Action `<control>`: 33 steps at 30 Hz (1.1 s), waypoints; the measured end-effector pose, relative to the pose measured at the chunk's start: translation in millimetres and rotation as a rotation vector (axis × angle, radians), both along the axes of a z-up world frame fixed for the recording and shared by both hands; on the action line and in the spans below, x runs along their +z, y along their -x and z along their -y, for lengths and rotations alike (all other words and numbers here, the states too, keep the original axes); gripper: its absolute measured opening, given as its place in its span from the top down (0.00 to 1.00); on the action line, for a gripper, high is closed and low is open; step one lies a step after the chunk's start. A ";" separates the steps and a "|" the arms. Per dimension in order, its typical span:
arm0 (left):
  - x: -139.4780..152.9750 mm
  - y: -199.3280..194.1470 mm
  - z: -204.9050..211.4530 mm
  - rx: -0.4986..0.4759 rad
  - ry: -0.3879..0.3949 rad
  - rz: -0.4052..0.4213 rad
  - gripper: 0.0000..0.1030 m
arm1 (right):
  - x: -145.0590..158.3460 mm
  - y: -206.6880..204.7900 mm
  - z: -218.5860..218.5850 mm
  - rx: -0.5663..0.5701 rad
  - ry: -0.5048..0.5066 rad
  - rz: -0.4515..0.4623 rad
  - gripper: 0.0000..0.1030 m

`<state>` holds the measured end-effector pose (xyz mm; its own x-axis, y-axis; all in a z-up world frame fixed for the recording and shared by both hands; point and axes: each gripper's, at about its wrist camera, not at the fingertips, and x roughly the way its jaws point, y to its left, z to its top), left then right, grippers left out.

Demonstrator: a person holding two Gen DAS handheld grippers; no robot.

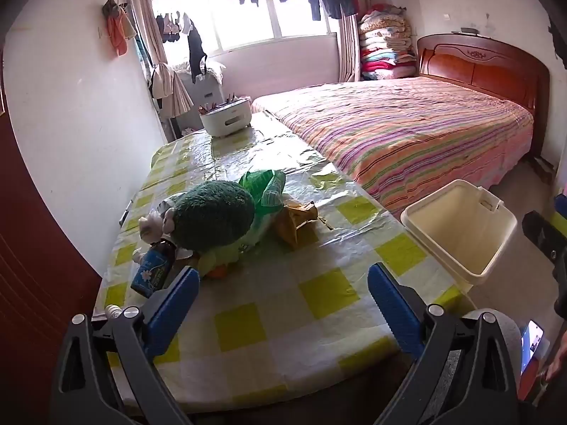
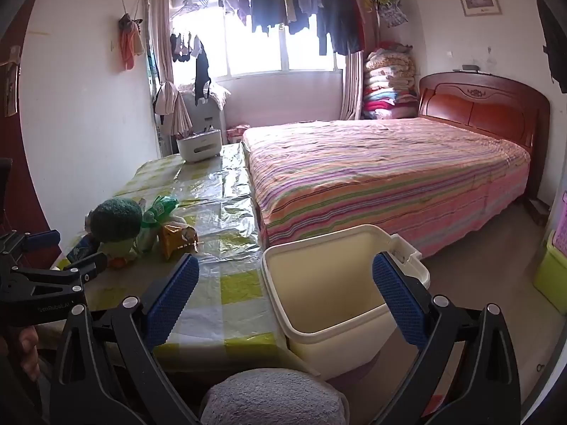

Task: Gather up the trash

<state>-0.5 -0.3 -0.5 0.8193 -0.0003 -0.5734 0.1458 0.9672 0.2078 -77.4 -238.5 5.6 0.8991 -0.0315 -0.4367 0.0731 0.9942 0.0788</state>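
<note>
The trash lies in a small heap on the table (image 1: 319, 304), around a green plush toy (image 1: 216, 212) shaped like broccoli: a crumpled yellow snack wrapper (image 1: 297, 221) just to the toy's right, a green-and-white plastic bag (image 1: 265, 187) behind it, a dark blue bottle (image 1: 152, 265) tipped against its left side, and a wad of white tissue (image 1: 150, 225) above the bottle. The wrapper and bag look feather-light, crinkly and slick, so they should be pinched at a raised fold or bunched edge, since flat film would likely slip. The bottle seems stiff and somewhat heavier; a grip across its body looks safest. The tissue should squash easily anywhere. The toy itself is soft and fuzzy, probably not trash. Right of the toy, off the table's edge, stands a cream plastic bin (image 1: 460, 226), smooth-walled, open-topped and apparently empty. The table wears a glossy, wrinkled yellow-and-white checked plastic cover. The left gripper (image 1: 283, 304) hovers over the cover with its ribbed blue pads spread wide, holding nothing; the right gripper (image 2: 285, 301) is likewise wide apart and empty, above the bin.
</note>
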 end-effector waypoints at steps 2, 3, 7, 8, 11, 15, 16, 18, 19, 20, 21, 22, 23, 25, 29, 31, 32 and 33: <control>-0.8 1.0 1.2 0.000 -0.001 -0.004 0.09 | 1.3 -2.0 -2.3 0.003 0.017 -0.009 0.06; -1.0 2.1 1.7 -0.002 0.002 -0.005 0.09 | 1.7 -3.7 -4.5 0.006 0.024 -0.018 0.06; -5.8 1.6 -4.0 0.004 0.002 -0.028 0.09 | 2.3 -2.6 -11.9 0.010 0.032 -0.024 0.06; -6.2 1.9 -4.6 0.003 0.002 -0.029 0.09 | 1.1 -5.9 -10.5 0.011 0.028 -0.034 0.06; -8.1 -2.3 -2.3 0.006 -0.004 -0.036 0.09 | -2.1 -9.1 -8.0 0.011 0.019 -0.036 0.06; -10.3 -1.8 -1.5 0.008 -0.010 -0.033 0.09 | -2.1 -9.7 -5.9 0.016 0.007 -0.035 0.06; -10.9 -1.5 -1.1 0.009 -0.011 -0.032 0.09 | -3.3 -10.8 -6.6 0.017 0.005 -0.039 0.06; -12.6 -1.1 0.7 0.007 -0.016 -0.033 0.09 | -3.6 -10.3 -5.8 0.016 0.000 -0.040 0.06; -8.5 -2.1 -4.5 0.008 -0.013 -0.036 0.09 | -3.9 -10.8 -5.7 0.017 0.000 -0.042 0.06; -8.6 -1.7 -4.9 0.010 -0.017 -0.033 0.09 | -4.4 -10.7 -5.9 0.018 0.000 -0.043 0.06; -8.8 -1.3 -4.9 0.010 -0.021 -0.030 0.09 | -4.2 -10.6 -5.8 0.018 0.001 -0.042 0.06; -9.0 -1.4 -4.9 0.010 -0.024 -0.029 0.09 | -3.7 -10.6 -5.8 0.019 0.002 -0.040 0.06; -9.4 -2.3 -2.9 0.010 -0.027 -0.030 0.09 | -3.7 -11.8 -5.8 0.019 0.003 -0.042 0.06; -9.8 -2.7 -3.0 0.009 -0.027 -0.031 0.09 | -4.4 -13.0 -5.7 0.020 0.001 -0.046 0.06; -10.6 -2.8 0.4 0.006 -0.035 -0.036 0.09 | -6.3 -13.6 -6.7 0.021 -0.001 -0.053 0.06; -11.1 -2.4 1.8 0.001 -0.039 -0.039 0.09 | -6.2 -12.8 -6.4 0.022 -0.002 -0.051 0.06; -11.9 -2.4 2.6 0.000 -0.042 -0.040 0.09 | -6.5 -12.5 -6.8 0.023 -0.002 -0.051 0.06; -12.5 -2.4 3.3 -0.001 -0.044 -0.040 0.09 | -6.8 -12.7 -7.1 0.023 -0.002 -0.052 0.06</control>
